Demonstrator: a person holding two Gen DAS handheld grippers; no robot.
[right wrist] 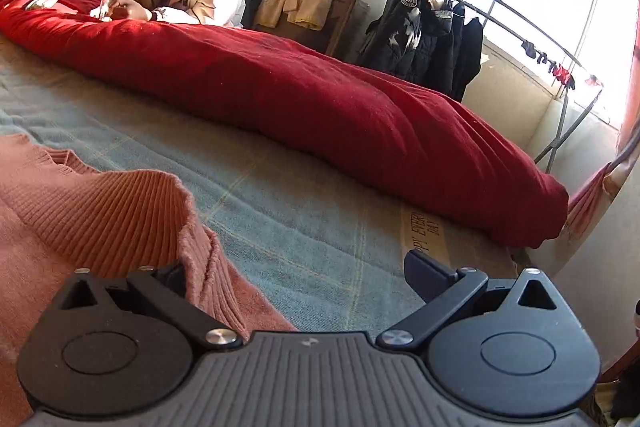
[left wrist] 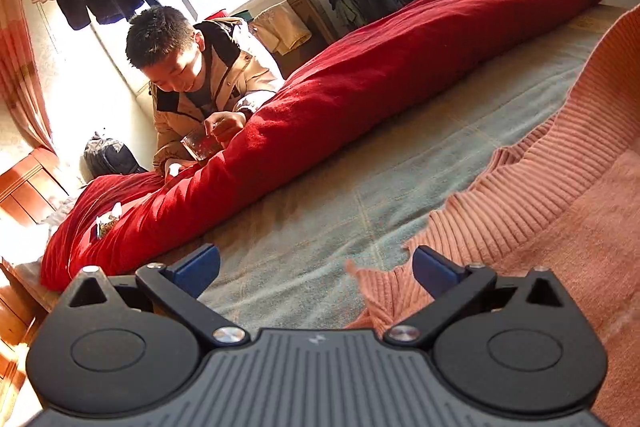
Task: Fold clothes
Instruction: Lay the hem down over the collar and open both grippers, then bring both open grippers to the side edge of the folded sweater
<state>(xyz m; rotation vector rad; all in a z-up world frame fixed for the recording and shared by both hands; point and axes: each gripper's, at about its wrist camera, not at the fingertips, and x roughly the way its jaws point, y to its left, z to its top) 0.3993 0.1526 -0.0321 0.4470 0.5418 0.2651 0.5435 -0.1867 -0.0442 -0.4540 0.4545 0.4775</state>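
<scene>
With both the left gripper [left wrist: 316, 267] and right gripper [right wrist: 296, 273] spread at the sweater [left wrist: 560, 227] hem on the bed [left wrist: 320, 207], you pinch its corners next.

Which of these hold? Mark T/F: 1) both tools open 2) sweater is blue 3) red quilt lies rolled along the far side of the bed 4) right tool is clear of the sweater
1) Left tool and right tool both open: true.
2) Sweater is blue: false, it is a salmon-pink ribbed knit.
3) Red quilt lies rolled along the far side of the bed: true.
4) Right tool is clear of the sweater: false, the sweater's edge lies over its left finger.
</scene>
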